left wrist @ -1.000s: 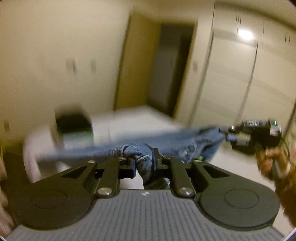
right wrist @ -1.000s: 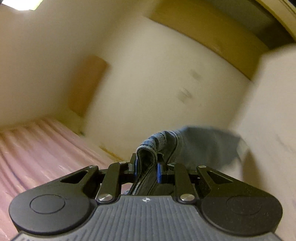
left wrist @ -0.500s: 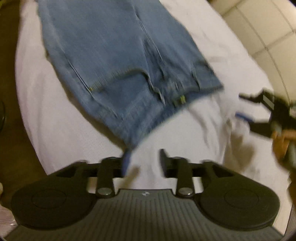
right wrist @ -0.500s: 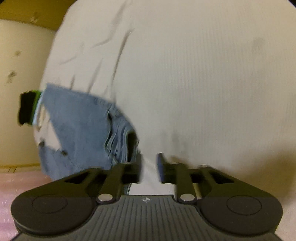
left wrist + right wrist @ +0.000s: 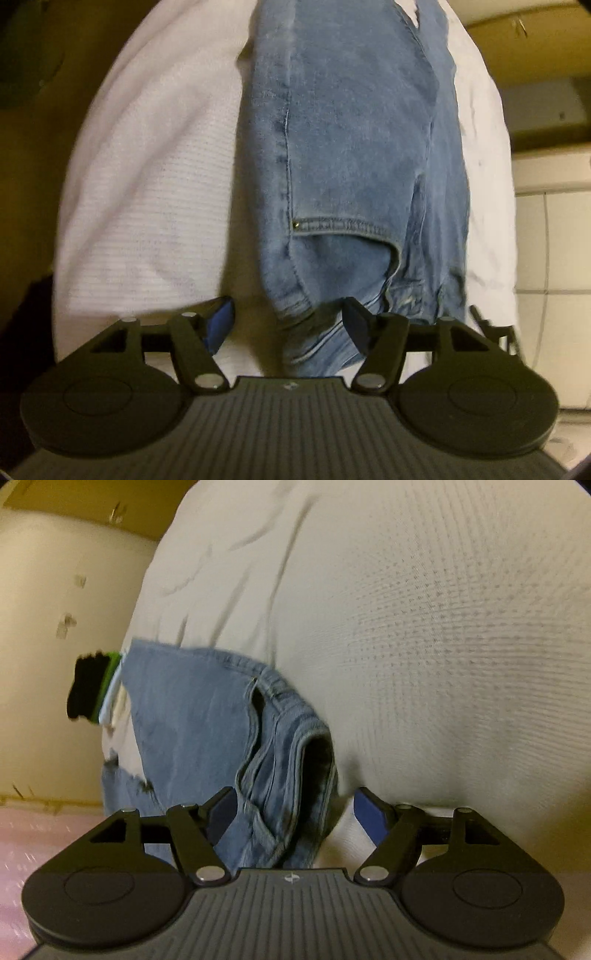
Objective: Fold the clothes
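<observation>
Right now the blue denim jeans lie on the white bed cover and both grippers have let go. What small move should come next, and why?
Probably draw both grippers back from the waistband. The blue denim jeans lie lengthwise on the white bed cover; the left gripper and right gripper are opening, pads off the cloth, yet the waistband lies between their fingers.

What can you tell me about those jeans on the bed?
The jeans are light blue denim, faded, with stitched seams, a riveted pocket and a rumpled waistband nearest the cameras. They lie laid out lengthwise on the white bed, legs stretching away. The left gripper and right gripper are both opening; waistband cloth sits between each pair of jaws, but the pads are not pressing on it. The far leg ends look frayed or torn.
</observation>
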A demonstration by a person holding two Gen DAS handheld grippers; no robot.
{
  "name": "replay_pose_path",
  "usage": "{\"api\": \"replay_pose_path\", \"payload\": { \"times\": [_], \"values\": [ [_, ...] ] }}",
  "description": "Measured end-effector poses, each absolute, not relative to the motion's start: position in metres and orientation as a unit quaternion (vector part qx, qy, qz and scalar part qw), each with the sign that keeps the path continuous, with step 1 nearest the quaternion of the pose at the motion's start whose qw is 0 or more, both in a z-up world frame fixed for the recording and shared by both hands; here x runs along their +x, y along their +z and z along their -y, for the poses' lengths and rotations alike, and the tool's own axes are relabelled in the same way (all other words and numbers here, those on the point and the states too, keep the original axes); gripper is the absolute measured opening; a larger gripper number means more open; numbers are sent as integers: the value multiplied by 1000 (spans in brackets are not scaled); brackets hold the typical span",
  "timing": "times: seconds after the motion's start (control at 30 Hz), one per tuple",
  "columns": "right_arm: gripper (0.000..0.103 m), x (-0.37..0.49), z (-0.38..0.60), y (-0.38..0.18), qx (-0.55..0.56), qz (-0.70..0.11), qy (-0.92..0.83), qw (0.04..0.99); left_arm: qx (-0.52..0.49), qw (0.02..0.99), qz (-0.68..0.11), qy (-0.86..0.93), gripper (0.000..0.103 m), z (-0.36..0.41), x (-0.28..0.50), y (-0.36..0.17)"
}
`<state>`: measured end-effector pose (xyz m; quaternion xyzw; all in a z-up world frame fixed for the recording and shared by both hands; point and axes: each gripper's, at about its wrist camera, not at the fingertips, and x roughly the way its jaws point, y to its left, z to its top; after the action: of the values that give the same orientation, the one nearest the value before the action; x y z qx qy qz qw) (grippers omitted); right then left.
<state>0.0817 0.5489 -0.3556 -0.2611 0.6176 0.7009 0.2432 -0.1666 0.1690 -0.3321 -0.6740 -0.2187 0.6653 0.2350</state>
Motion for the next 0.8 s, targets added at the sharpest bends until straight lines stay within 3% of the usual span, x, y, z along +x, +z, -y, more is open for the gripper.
{"api": "replay_pose_path", "payload": {
  "times": [0.03,0.1,0.13,0.17,0.2,0.43,0.8],
  "values": [
    [74,77,-550,-360,-258,-621,699,243,-678,240,220,659,32,-173,-168,-334],
    [74,68,-552,-368,-251,-628,696,242,-684,246,219,651,18,-181,-172,-337],
    [65,63,-554,-372,-248,-632,694,242,-685,248,214,651,11,-184,-173,-335],
    [35,56,-554,-372,-255,-625,696,243,-685,252,209,651,10,-185,-174,-332],
    [18,49,-555,-368,-264,-616,700,245,-684,260,204,651,7,-187,-175,-327],
    [8,68,-558,-298,-252,-575,739,244,-654,341,149,659,7,-204,-151,-292],
    [6,130,-554,-314,-250,-587,688,347,-661,378,42,647,7,-229,-110,-314]
  ]
}}
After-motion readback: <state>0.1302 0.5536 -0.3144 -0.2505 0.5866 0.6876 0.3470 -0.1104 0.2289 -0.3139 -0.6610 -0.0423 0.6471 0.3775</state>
